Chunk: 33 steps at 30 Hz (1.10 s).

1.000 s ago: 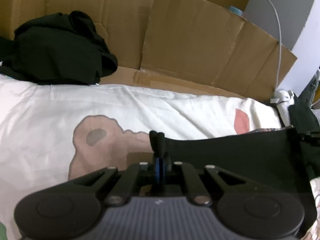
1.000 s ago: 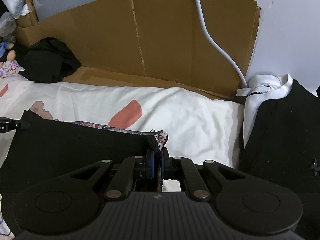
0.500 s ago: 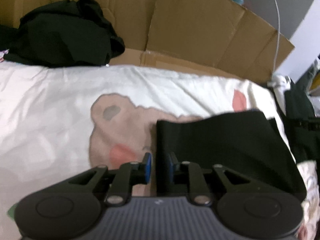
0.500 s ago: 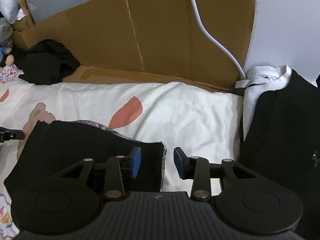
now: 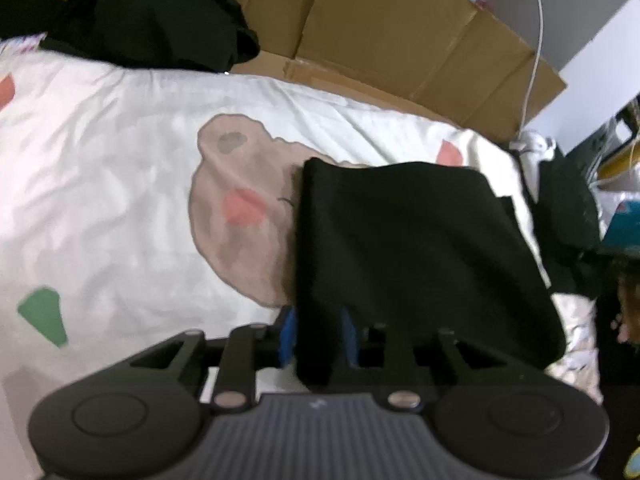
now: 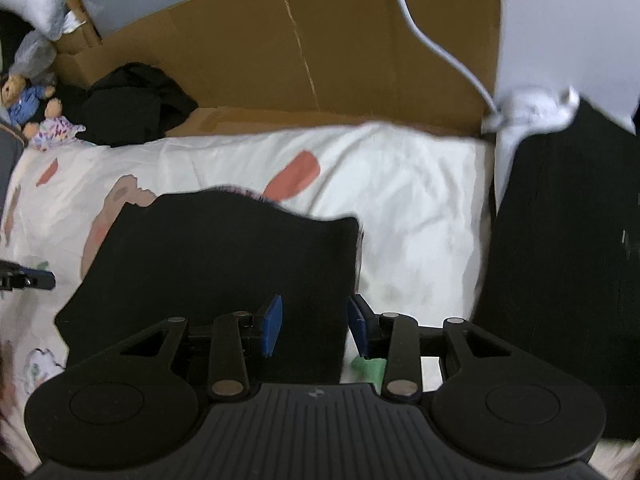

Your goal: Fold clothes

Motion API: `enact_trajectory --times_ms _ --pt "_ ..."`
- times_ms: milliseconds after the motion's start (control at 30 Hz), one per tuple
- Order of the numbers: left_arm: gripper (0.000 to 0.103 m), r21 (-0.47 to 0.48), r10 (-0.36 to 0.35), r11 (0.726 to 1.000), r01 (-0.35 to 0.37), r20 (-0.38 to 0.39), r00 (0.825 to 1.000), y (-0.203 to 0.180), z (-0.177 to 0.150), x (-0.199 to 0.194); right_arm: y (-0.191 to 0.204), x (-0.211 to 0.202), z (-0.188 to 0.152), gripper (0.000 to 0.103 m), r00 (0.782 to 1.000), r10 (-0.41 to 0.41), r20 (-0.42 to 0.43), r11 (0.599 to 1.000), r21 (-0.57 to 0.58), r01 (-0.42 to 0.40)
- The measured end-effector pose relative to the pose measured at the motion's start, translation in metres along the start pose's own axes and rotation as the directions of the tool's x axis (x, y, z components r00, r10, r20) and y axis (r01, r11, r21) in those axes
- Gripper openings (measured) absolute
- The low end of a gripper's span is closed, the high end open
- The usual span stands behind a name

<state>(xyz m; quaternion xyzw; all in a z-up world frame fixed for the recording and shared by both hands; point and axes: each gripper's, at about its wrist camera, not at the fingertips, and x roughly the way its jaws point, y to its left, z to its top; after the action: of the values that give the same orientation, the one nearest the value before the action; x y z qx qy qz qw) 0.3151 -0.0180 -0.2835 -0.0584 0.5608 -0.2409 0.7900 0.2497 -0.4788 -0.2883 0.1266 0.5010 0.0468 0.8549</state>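
Observation:
A folded black garment (image 5: 408, 248) lies flat on the white printed bedsheet (image 5: 120, 152); it also shows in the right wrist view (image 6: 224, 264). My left gripper (image 5: 316, 336) is open, its blue pads either side of the garment's near left edge. My right gripper (image 6: 314, 326) is open over the garment's near right edge. The left gripper's tip (image 6: 28, 278) shows at the left border of the right wrist view, beside the garment.
A heap of black clothes (image 5: 152, 16) lies at the back left against a cardboard wall (image 5: 392, 36). A black and white garment (image 6: 560, 248) lies to the right. Soft dolls (image 6: 36, 112) sit at the far left. A white cable (image 6: 440, 48) hangs down the cardboard.
Both grippers were shut on the garment's corners a second ago. They have opened, let the folded garment lie on the sheet, and pulled back toward its near edge.

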Motion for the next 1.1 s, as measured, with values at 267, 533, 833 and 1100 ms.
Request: enact_trajectory --times_ms 267,533,833,1100 --pt "0.039 -0.052 0.013 0.999 -0.013 -0.010 1.000 0.002 -0.023 0.011 0.000 -0.011 -0.026 0.041 0.998 0.048 -0.039 0.999 0.008 -0.047" --pt "0.037 -0.071 0.010 0.997 -0.012 -0.030 0.999 0.011 -0.033 0.030 -0.025 -0.007 -0.064 0.041 0.984 0.114 -0.139 0.992 0.067 -0.106" --pt "0.004 -0.051 0.005 0.999 -0.004 0.015 1.000 0.018 -0.025 0.023 -0.031 -0.009 -0.095 0.041 0.953 0.227 -0.202 0.973 0.080 -0.215" --pt "0.009 -0.051 0.050 0.998 -0.049 0.013 0.999 0.004 -0.019 0.011 -0.028 -0.013 -0.102 0.041 0.950 0.245 -0.194 0.969 0.081 -0.234"
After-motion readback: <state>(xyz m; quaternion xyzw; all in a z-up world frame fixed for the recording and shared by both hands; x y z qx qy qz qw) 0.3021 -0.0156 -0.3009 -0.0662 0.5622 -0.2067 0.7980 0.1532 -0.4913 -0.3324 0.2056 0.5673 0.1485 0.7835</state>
